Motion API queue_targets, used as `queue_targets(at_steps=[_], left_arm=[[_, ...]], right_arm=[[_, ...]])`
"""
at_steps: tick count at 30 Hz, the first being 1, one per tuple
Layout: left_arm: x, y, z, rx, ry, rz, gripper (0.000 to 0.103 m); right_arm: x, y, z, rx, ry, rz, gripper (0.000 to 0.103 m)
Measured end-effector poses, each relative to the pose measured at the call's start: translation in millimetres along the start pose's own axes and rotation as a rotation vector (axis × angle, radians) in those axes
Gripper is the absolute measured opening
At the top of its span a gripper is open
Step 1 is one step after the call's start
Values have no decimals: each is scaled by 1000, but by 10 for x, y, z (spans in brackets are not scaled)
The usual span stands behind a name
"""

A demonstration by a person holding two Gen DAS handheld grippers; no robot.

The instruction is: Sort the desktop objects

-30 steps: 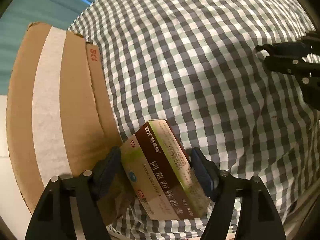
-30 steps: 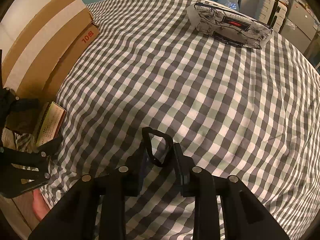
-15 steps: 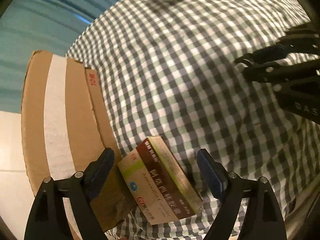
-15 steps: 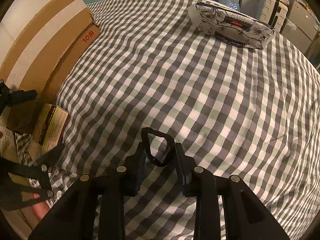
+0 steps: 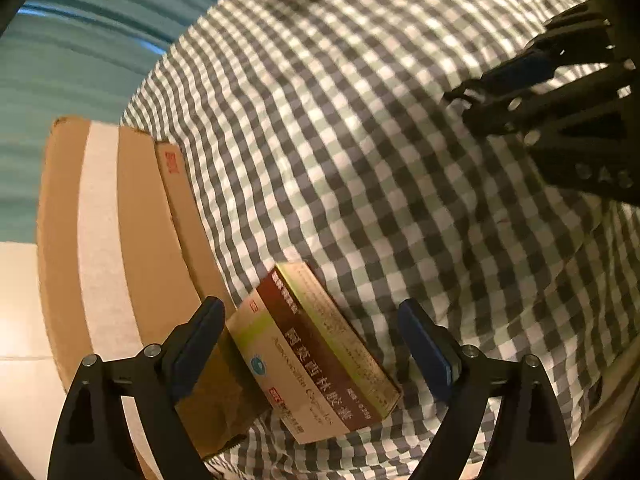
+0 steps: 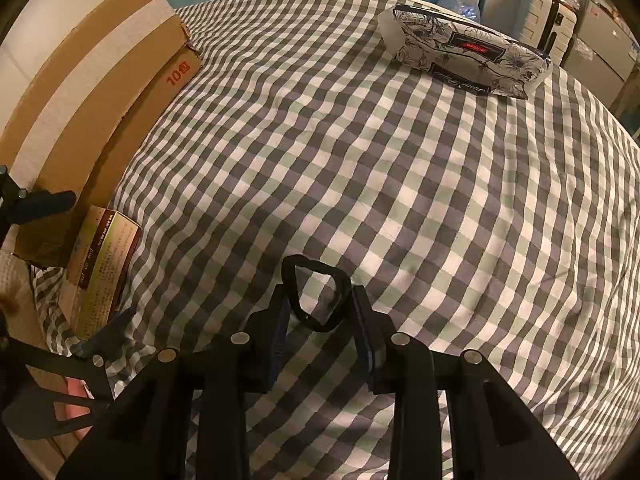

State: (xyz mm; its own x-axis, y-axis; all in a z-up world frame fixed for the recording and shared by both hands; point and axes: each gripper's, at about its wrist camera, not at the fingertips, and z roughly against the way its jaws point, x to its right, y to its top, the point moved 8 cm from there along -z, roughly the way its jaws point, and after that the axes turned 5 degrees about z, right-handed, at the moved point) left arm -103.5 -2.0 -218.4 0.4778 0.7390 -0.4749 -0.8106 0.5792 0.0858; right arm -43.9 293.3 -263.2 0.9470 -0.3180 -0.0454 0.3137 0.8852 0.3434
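Observation:
A medicine box (image 5: pixel 316 354) in brown, cream and green lies on the checked cloth beside a cardboard box (image 5: pixel 116 248), near the table's edge. My left gripper (image 5: pixel 312 348) is open, its fingers apart on either side of the medicine box without touching it. The medicine box also shows in the right wrist view (image 6: pixel 102 268). My right gripper (image 6: pixel 320 316) is shut on a black ring-shaped clip (image 6: pixel 316 296), held just above the cloth. The right gripper shows in the left wrist view (image 5: pixel 532 80) at the right.
A flower-patterned pouch (image 6: pixel 468 54) lies at the far side of the checked tablecloth (image 6: pixel 360 160). The long cardboard box (image 6: pixel 92 84) runs along the left edge. Teal curtains, a water bottle (image 6: pixel 460 0) and pale drawers (image 6: pixel 548 20) stand beyond the table.
My left gripper opened and let go of the medicine box, which now rests on the cloth, then drew back a little. My right gripper kept its hold on the black clip.

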Motion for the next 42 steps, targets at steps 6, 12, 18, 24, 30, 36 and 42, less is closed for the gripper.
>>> queue_targets(at_steps=[6,12,18,24,30,36,42], left_arm=[[22,-181,-333,-138,67,-48,98],[-54,-215,-444,-177,75,-18,103],[-112,-193,-461,-158,100,-17,102],[-213,-59,-364,-77,108,11,97],[-300,193,29,131,48,98,97],[-400,352,402,299,4,181,97],[-427,268,366,290,-44,237,97]], right_arm=[[-86,54,-83,0,0,6,35],[-101,74,-111,-1,0,5,35],[-89,78,-113,-1,-2,8,35],[-12,108,-98,4,-30,14,17],[92,224,29,70,-36,-14,7],[37,347,159,136,-19,-11,7],[78,405,312,179,-12,-23,7]])
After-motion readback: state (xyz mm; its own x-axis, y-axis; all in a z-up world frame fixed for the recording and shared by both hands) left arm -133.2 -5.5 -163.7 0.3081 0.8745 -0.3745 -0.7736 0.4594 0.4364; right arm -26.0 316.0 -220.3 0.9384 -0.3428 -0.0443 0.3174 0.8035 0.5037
